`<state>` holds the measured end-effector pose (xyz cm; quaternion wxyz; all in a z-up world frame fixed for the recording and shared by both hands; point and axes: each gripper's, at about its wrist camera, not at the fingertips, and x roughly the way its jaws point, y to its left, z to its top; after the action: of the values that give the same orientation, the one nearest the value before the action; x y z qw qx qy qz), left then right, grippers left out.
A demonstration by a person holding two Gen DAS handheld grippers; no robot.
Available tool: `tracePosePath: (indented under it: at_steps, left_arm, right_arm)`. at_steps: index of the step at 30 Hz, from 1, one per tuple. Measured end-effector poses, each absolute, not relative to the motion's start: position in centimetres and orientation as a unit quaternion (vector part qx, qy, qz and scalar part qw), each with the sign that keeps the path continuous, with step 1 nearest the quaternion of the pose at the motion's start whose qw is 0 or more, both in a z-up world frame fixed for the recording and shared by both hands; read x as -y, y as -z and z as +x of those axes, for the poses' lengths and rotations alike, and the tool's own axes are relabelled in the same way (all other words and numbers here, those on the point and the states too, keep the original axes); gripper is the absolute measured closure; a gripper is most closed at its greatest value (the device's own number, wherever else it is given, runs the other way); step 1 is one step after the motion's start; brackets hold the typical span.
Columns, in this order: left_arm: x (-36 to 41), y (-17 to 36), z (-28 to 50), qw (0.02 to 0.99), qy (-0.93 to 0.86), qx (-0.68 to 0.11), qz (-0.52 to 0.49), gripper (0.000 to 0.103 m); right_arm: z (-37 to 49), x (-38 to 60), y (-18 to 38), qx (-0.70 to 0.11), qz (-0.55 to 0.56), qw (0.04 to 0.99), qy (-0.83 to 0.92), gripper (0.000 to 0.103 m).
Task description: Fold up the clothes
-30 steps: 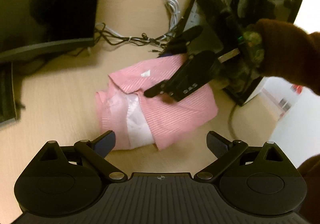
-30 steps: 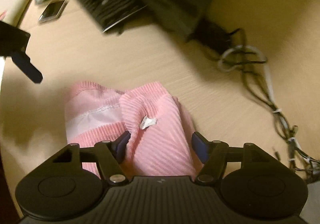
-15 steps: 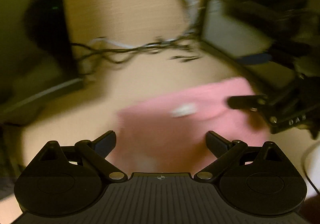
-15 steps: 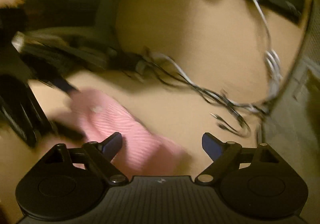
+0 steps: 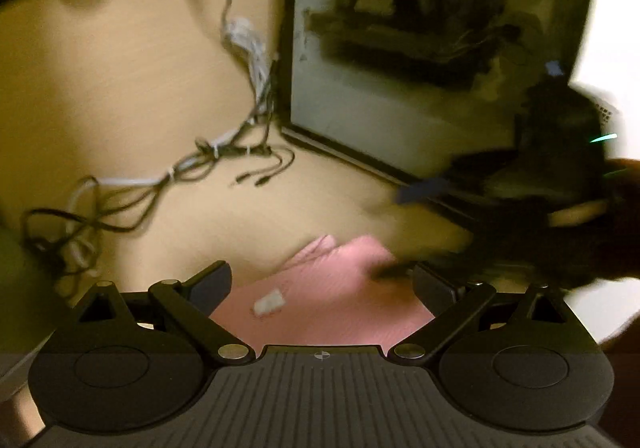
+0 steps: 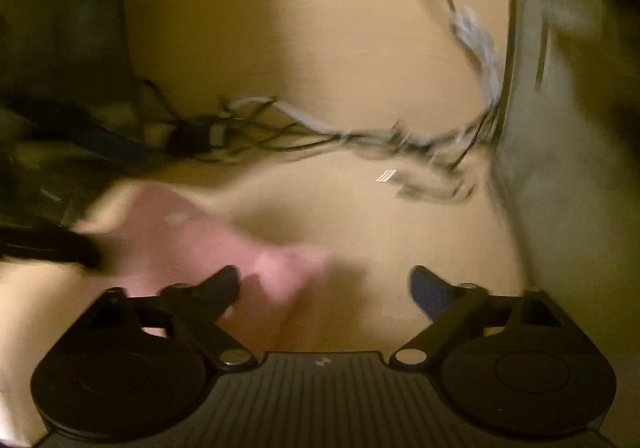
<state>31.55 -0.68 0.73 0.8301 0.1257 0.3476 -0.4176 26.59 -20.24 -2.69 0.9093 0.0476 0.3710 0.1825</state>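
Note:
A pink ribbed garment (image 5: pixel 332 304) with a small white tag lies bunched on the wooden desk. In the left wrist view it sits between and just beyond the open fingers of my left gripper (image 5: pixel 320 284). My right gripper (image 5: pixel 404 232) comes in blurred from the right over the garment's far right corner. In the right wrist view the garment (image 6: pixel 192 244) is blurred at lower left, with its right end by the left finger of my open right gripper (image 6: pixel 324 282). The left gripper's dark finger (image 6: pixel 52 248) shows at the left edge.
A tangle of black and white cables (image 5: pixel 168 184) lies on the desk beyond the garment, and shows in the right wrist view (image 6: pixel 304 132). A computer case (image 5: pixel 420 48) stands at the right. A monitor base (image 6: pixel 60 28) is at the left.
Both grippers have swung round and come lower and closer to the garment. The right gripper has gone from over the garment's middle to its right corner. Both views are motion blurred.

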Motion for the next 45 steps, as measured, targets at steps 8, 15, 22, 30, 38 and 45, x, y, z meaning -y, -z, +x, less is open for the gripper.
tracePosePath:
  at_steps: [8,15,22,30,38,45]
  left_arm:
    - [-0.5,6.7,39.2,0.794,0.388,-0.468,-0.020,0.003]
    - [-5.7,7.7,37.5,0.789,0.355,-0.494,-0.087,0.003]
    - [-7.6,7.6,28.8,0.779,0.348,-0.505,-0.131,0.003]
    - [-3.0,7.1,21.8,0.719,0.455,-0.492,-0.183,0.003]
    - [-12.3,4.5,23.7,0.838,0.225,-0.442,-0.225,0.010]
    - [-10.0,5.7,26.6,0.870,0.166,-0.438,-0.158,0.040]
  right_arm:
    - [23.8,19.3,5.6,-0.478,0.092,0.841,-0.237,0.042]
    - [26.5,17.5,5.4,-0.461,0.067,0.859,-0.213,0.056]
    - [31.4,14.5,4.0,-0.393,-0.049,0.907,-0.146,0.056]
    - [29.9,12.8,-0.6,-0.312,-0.106,0.930,-0.162,0.023]
    - [22.3,7.9,1.0,-0.265,-0.211,0.922,-0.189,0.021]
    - [20.3,3.5,5.9,-0.232,-0.309,0.914,-0.127,0.024]
